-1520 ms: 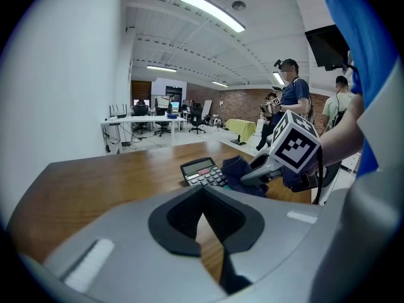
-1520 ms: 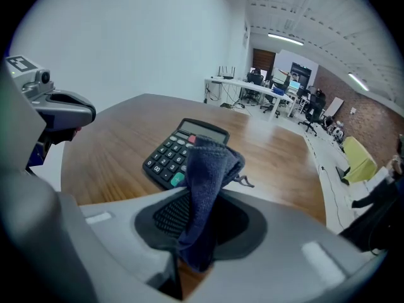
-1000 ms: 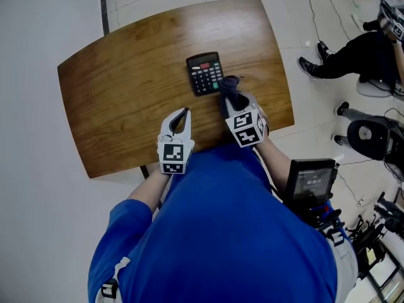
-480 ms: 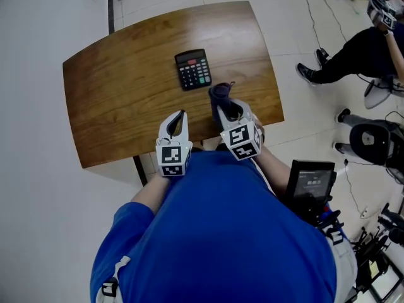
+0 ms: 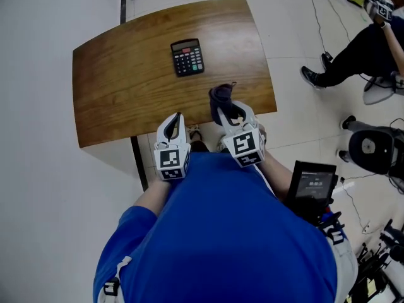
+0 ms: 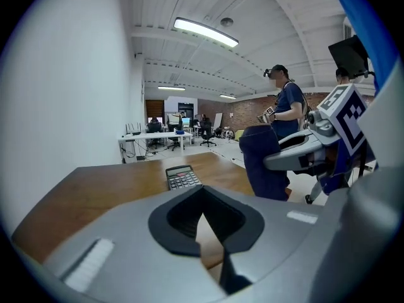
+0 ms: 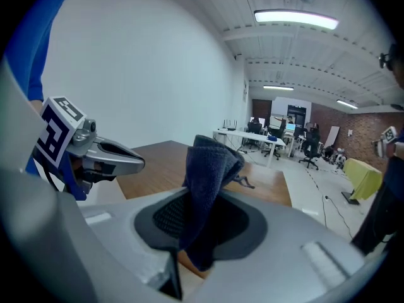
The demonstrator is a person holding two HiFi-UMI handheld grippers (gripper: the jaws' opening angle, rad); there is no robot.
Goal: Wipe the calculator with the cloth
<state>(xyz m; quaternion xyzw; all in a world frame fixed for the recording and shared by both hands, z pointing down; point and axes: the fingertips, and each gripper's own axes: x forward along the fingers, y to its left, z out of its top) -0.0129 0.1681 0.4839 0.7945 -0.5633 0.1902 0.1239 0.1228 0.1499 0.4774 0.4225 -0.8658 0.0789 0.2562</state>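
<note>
Pulled back from the calculator [image 5: 187,57], the right tongs [image 5: 223,108] now hover over the table's [image 5: 120,87] near edge, pinching the dark cloth [image 5: 219,95] upright. Left tongs [image 5: 177,117] alongside are pressed together, empty; only their view shows the calculator, mid-table.

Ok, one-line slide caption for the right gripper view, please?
Right gripper shut on a dark blue cloth, wooden table ahead, left gripper alongside.
</note>
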